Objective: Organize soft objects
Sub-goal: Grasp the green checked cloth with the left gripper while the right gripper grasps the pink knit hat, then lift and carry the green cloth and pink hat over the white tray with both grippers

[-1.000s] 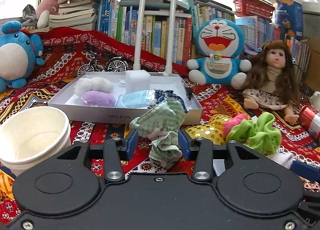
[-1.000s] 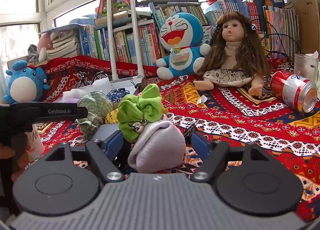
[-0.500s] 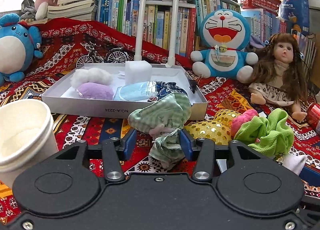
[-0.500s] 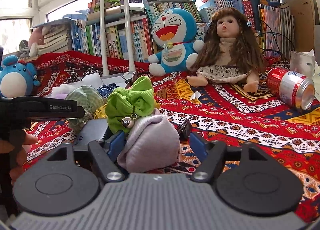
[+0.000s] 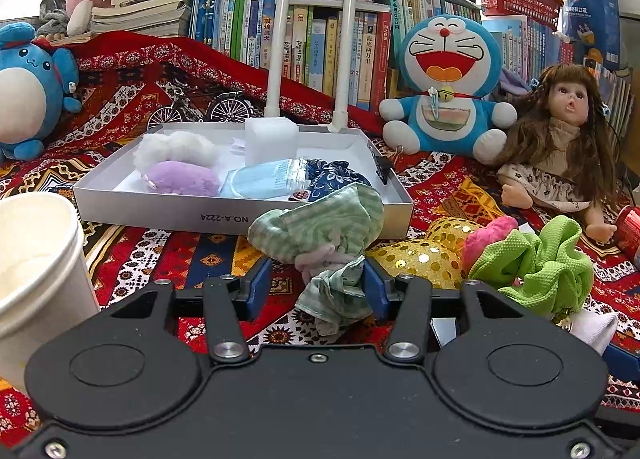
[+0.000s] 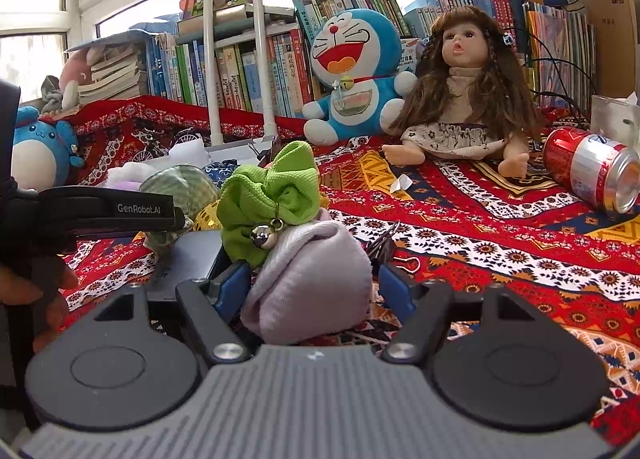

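My left gripper [image 5: 318, 283] has its jaws around a green striped cloth [image 5: 320, 227] that rises just in front of the white tray [image 5: 224, 215]; the right pad touches it, the left stands a little off. The tray holds a white puff [image 5: 174, 147], a purple puff [image 5: 182, 177], a blue mask [image 5: 262, 179], a dark patterned cloth [image 5: 334, 177] and a white block [image 5: 272, 135]. My right gripper [image 6: 316, 291] is open around a pale lilac sock [image 6: 312, 279] on the blanket, behind which sits a green bow with a bell [image 6: 272, 195]. The green bow also shows in the left wrist view [image 5: 540, 259].
A white paper cup [image 5: 36, 267] stands at the left. A gold sequin piece [image 5: 424, 255] and pink fabric [image 5: 486, 235] lie right of the cloth. Doraemon plush [image 5: 444, 71], a doll [image 6: 464, 91], a tipped red can [image 6: 592, 167], a blue plush [image 5: 28, 87] and bookshelves ring the blanket.
The left gripper has lifted and moved closer to the tray with the green striped cloth. The right gripper has edged forward around the lilac sock, its jaws still open.
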{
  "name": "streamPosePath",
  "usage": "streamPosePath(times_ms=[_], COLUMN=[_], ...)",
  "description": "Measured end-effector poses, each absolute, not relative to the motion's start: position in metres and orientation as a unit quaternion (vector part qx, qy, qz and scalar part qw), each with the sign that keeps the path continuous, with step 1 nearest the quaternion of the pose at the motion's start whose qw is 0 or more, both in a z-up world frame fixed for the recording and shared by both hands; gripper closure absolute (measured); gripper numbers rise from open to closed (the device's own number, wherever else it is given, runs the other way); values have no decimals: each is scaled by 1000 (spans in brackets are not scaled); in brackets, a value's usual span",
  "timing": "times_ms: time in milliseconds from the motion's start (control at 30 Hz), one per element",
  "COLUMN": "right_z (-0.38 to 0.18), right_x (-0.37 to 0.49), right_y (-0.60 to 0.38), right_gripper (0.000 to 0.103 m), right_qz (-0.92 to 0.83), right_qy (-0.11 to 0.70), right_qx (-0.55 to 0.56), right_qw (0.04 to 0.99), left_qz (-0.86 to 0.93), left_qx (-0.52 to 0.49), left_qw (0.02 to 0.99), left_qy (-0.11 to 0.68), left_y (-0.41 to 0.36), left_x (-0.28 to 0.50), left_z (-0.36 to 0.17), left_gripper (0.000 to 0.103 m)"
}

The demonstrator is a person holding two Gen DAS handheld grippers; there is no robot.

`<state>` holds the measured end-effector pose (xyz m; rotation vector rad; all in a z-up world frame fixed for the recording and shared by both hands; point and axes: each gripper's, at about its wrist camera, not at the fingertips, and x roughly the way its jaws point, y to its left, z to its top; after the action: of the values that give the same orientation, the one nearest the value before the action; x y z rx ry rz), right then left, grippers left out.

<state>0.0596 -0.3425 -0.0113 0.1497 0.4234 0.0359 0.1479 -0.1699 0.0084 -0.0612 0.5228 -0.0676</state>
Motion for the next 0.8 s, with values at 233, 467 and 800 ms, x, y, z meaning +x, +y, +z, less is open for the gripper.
streamPosePath(times_ms=[233,467,800], right_z=[-12,-12,-12], right_x=[60,61,63], right_y=[-343,-343,-340], right_gripper=[25,25,25], right_qz=[19,19,21], right_qy=[210,210,214], right_qx=[77,79,76], right_qw=[974,974,974], left_qz=[-23,-13,-34], left_qx=[-32,-57,-88], left_qw=[965,962,956], left_qy=[258,268,279], left_y=[-171,-165,-163], left_x=[150,157,163], left_z=[7,5,2], left_gripper=[47,35,63])
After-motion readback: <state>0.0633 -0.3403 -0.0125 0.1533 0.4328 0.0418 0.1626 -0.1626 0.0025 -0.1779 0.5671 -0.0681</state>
